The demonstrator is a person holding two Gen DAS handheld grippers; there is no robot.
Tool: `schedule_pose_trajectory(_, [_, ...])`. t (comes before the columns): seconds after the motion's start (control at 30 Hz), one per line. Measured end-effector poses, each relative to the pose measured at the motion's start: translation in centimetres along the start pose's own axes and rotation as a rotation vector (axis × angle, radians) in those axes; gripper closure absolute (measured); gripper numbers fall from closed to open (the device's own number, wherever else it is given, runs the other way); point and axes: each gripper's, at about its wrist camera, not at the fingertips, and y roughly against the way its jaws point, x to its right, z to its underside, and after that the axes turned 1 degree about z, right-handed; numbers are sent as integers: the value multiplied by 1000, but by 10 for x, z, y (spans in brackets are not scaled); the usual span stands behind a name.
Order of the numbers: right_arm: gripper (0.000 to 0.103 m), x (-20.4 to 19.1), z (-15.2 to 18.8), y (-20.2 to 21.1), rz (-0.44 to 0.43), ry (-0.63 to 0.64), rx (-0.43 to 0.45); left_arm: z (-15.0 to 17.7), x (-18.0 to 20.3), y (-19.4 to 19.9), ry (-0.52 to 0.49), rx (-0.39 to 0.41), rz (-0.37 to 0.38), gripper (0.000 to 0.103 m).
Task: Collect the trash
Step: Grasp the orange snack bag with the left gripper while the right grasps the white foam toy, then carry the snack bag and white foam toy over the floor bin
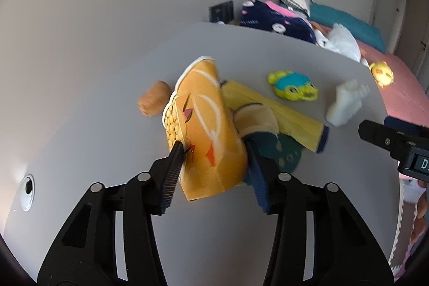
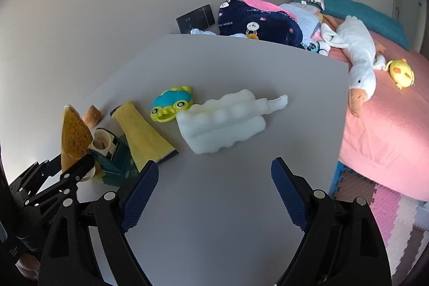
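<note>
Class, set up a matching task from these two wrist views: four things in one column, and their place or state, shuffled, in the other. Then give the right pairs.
Column A
1. orange snack bag
2. white foam piece
3. right gripper
4. white goose plush

Column B
a. lying on the pink bed
b. open, holding nothing, above the grey table
c. clamped between the left gripper fingers
d. lying on the table beside the blue and green toy

Pairs: 1-c, 2-d, 3-b, 4-a
</note>
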Motion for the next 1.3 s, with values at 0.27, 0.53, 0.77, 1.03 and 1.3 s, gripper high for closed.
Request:
schedule_pose_trajectory(0.27, [17,-2,-15,-20,11,-97,-5,-11,-29,13,62,52,-30,59])
schedule_pose_trajectory(0.53, [13,3,-33,-45,132,-170,20,-12,-40,16,82,51,-25,59])
schedule_pose_trajectory(0.77, [26,13,-34,-57,124,-175,10,-12,-47,12,106,40,-23,59])
schedule_pose_trajectory(1.03, [73,6,-30,-48,77,-92,3,-11,-49,9,126,30,-21,59])
schedule_pose_trajectory(1.3, [82,-1,-20,-30,31,-25,9,-10,-40,18,104,48,-16,59])
